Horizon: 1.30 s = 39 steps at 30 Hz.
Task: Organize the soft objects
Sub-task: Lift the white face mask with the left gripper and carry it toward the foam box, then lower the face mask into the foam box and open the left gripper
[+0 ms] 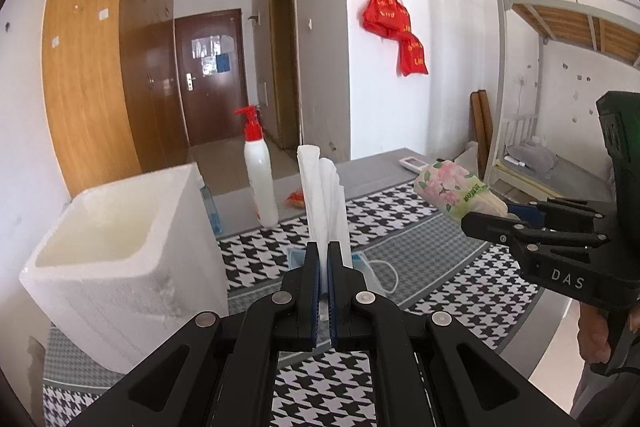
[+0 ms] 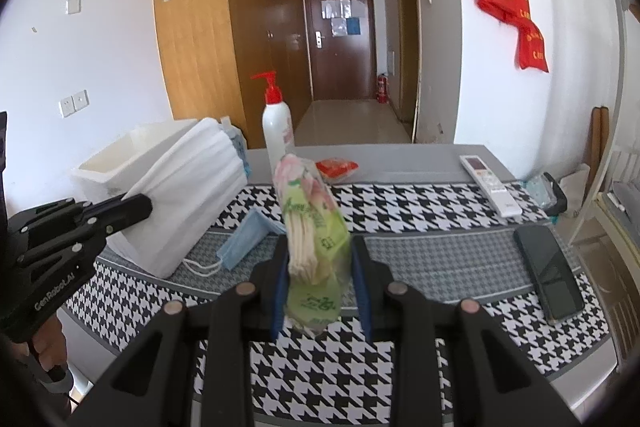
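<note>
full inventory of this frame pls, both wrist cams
white mask stack: 1, white, held in left claw above cloth
tissue pack: 1, green floral, held in right claw
blue mask: 1, on cloth
foam box: 1, white, table's left end
pump bottle: 1, white, red pump, far edge
red packet: 1, far edge
remote: 1, white, right
phone: 1, black, right
left claw: shut on stack
right claw: shut on pack
</note>
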Motion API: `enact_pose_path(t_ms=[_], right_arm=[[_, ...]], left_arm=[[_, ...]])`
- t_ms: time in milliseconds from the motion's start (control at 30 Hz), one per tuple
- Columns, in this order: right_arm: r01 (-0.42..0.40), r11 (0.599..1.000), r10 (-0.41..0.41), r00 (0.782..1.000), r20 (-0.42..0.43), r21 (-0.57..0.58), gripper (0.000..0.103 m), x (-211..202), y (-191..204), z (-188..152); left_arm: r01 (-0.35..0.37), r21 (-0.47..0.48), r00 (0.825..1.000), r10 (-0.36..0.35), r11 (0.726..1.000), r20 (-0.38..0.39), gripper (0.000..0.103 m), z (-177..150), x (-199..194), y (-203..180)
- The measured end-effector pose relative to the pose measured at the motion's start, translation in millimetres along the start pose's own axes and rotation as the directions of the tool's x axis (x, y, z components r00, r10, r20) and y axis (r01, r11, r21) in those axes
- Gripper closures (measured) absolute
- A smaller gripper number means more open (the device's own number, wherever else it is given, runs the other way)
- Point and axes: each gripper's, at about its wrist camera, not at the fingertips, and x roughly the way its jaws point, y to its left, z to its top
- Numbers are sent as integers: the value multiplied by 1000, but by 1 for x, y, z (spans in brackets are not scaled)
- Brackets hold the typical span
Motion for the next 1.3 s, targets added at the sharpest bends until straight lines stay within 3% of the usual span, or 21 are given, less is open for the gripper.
enact_pose_path(t_ms=[1300], right_arm=[[-45,997,51,993,109,-55,70,1,25,38]], left_arm=[[-96,-13,988,97,995,121,100,31,-19,36]])
